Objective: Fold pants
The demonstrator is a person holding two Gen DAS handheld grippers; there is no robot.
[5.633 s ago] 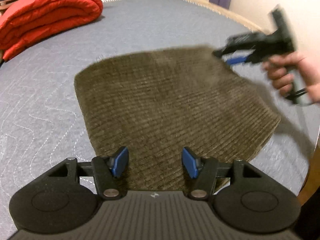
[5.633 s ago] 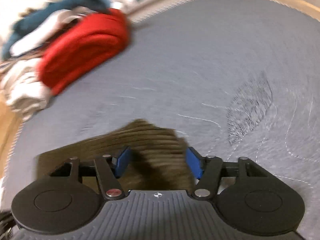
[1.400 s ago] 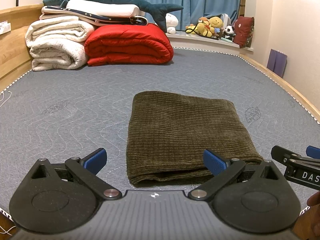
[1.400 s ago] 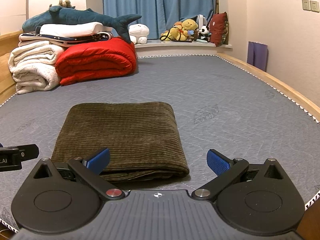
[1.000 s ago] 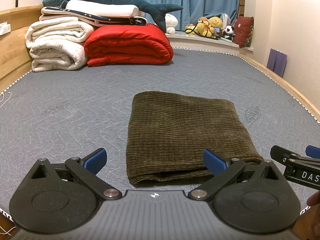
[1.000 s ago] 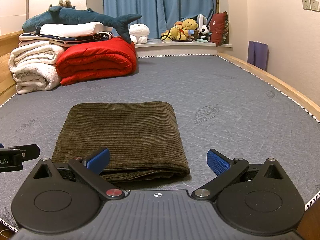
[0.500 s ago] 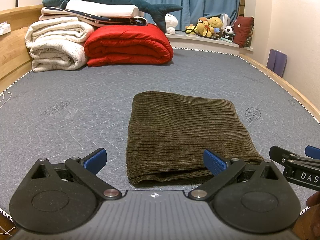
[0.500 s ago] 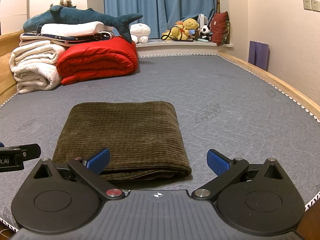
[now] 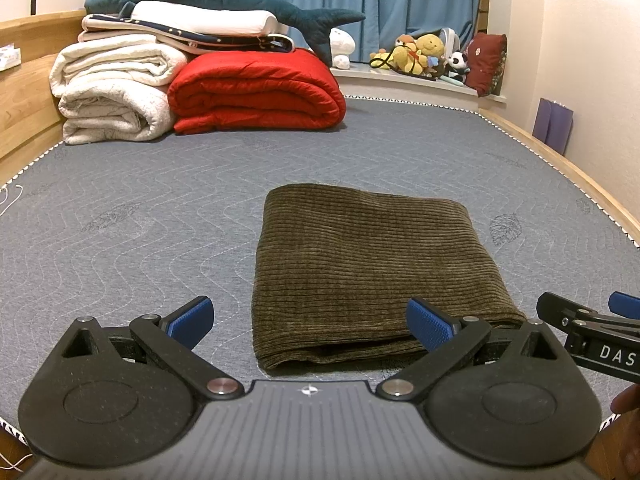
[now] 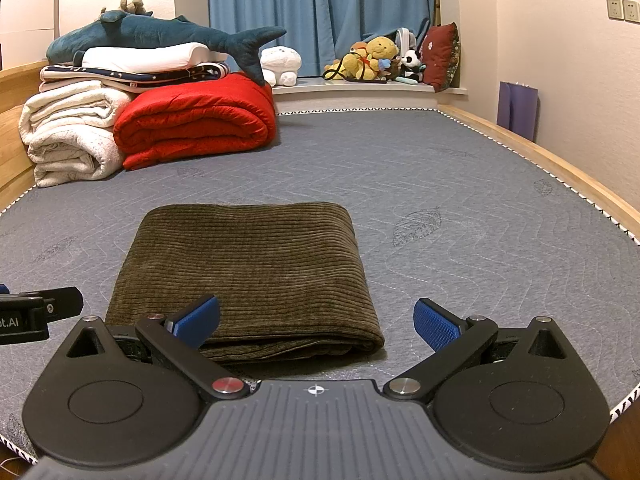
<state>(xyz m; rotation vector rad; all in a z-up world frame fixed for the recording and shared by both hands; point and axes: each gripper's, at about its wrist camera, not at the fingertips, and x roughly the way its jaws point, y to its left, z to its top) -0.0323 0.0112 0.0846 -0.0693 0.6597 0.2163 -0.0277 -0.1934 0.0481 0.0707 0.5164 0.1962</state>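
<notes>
The left gripper [image 9: 310, 324] hangs low at the near edge of the bed with its blue-padded jaws spread wide and nothing between them. The right gripper [image 10: 316, 322] sits just beside it at the same height, equally spread and empty. Directly ahead of both lie the pants [image 9: 372, 268], olive-brown corduroy, folded into a compact rectangle resting flat on the grey quilted mattress [image 9: 160, 200]. The layered fold edges face the grippers, and the rounded closed fold points toward the far end of the bed. The folding looks finished, so the step in hand seems to be a release and retreat. Doing it well means keeping both pairs of jaws clear of the near edge, where the stacked layers could be snagged and pulled askew, and drawing straight back rather than sweeping sideways across the cloth. Any last tidying would best be a light press on top, not a pinch. Open mattress surrounds the pants on every side. A wooden bed frame [image 10: 560, 168] runs along the right, well apart from the cloth. At the far left end sit a rolled red quilt [image 9: 256, 92], white blankets [image 9: 112, 92] and a plush shark [image 9: 208, 0], all well away.
</notes>
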